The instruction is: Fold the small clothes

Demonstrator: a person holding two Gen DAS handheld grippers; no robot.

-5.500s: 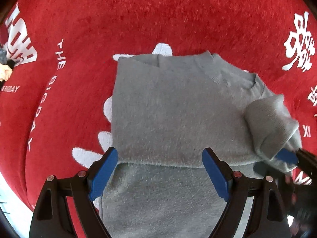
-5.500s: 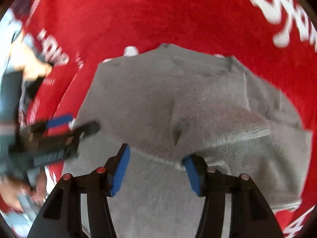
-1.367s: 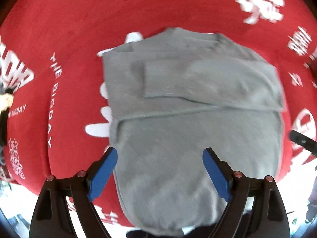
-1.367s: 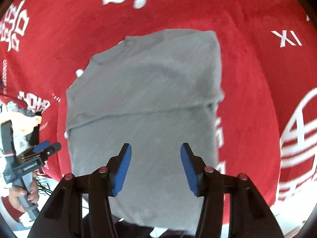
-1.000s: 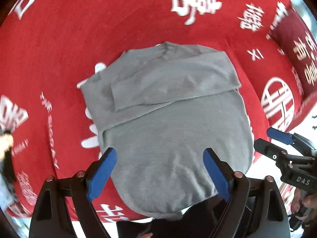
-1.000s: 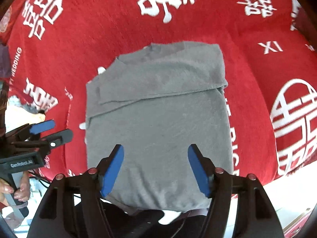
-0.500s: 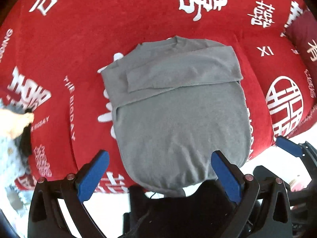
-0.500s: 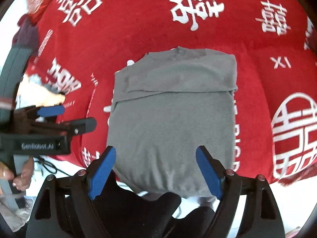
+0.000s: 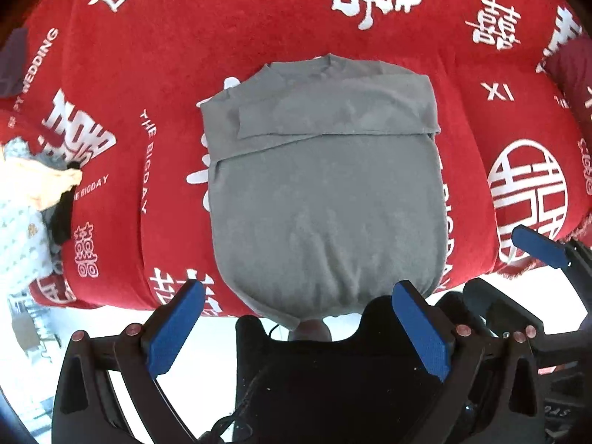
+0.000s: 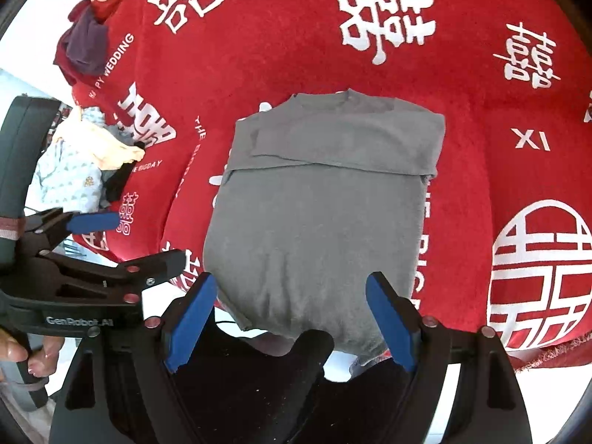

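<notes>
Red printed blanket (image 9: 155, 55) fills both views. Left gripper (image 9: 296, 327) and right gripper (image 10: 292, 322) gape empty at bottom. Centre frame lies the gray shirt (image 9: 325, 199): soft, light, floppy; best pinched at hem corners.

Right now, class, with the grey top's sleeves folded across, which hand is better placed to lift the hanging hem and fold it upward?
Neither clearly; probably both. The left gripper and the right gripper each hang open above the hem of the grey top, which droops off the red blanket; each frames it centrally.
</notes>
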